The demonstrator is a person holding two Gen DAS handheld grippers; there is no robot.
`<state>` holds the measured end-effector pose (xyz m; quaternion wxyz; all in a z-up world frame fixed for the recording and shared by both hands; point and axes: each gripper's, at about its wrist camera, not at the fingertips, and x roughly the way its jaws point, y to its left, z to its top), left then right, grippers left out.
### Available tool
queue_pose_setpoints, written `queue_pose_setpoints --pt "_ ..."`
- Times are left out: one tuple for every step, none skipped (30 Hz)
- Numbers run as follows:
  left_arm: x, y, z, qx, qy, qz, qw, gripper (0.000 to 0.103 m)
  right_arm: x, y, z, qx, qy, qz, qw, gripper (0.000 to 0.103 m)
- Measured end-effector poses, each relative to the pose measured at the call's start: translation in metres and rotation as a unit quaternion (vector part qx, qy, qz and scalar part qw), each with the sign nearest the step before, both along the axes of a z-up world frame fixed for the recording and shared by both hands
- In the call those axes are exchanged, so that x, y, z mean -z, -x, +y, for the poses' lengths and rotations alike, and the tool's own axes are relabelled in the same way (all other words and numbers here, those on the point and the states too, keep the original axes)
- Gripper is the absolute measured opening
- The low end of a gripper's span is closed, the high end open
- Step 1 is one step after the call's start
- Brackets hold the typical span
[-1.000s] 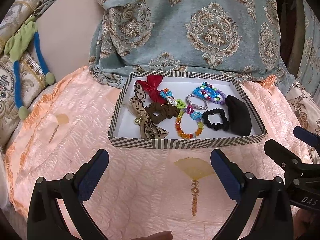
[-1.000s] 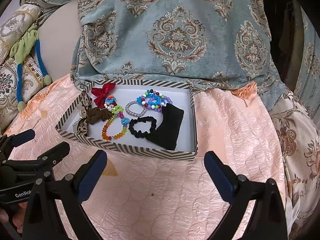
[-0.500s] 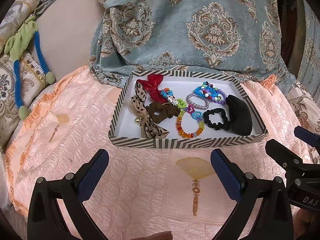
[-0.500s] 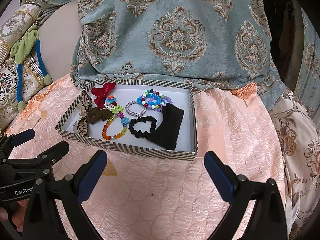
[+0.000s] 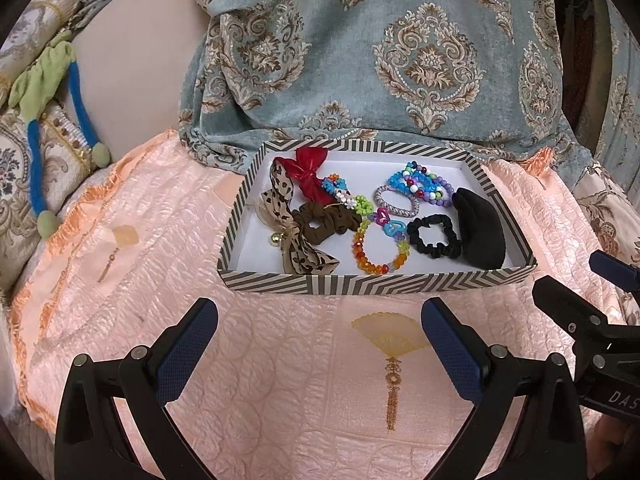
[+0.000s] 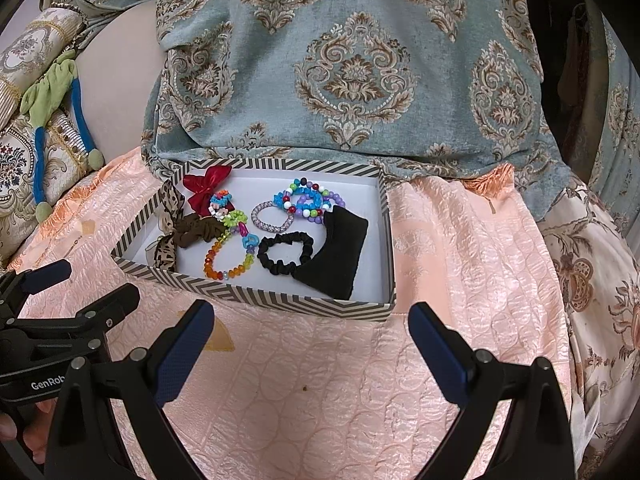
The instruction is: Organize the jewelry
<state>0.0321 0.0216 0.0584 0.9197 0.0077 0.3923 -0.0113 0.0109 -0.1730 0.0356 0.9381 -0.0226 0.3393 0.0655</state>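
Observation:
A striped box [image 5: 360, 284] [image 6: 256, 298] sits on a peach quilt. It holds a red bow [image 5: 306, 172], a leopard-print bow [image 5: 286, 216], a brown scrunchie [image 5: 324, 222], a black scrunchie [image 5: 434, 236] [image 6: 285, 258], a black pouch [image 5: 480, 232] [image 6: 340, 256], an orange bead bracelet [image 5: 376, 256] [image 6: 224, 260], a silver bracelet [image 5: 396, 202] and colourful bead bracelets [image 5: 420, 186] [image 6: 310, 200]. My left gripper [image 5: 318, 344] is open and empty in front of the box. My right gripper [image 6: 310, 344] is open and empty, also in front of the box.
A blue-grey patterned cloth [image 5: 380, 52] hangs behind the box. Patterned cushions with a green and blue cord [image 5: 34, 128] lie at the left. The peach quilt [image 5: 280, 400] spreads around the box. The other gripper shows at each view's edge.
Both views have shifted very slightly. The grippers stay open and the items in the box have not moved.

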Motion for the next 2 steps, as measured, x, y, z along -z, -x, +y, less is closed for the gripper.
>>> queue_pose_setpoints --pt "-0.0004 0.0003 -0.0006 0.0 -0.003 -0.002 1.0 0.09 0.0 0.0001 0.0 0.0 0.0 0.0 1.0 0.1" --pt "-0.0005 0.0005 -0.0007 0.001 -0.002 -0.002 1.0 0.09 -0.0001 0.0 -0.0001 0.0 0.0 0.0 1.0 0.1"
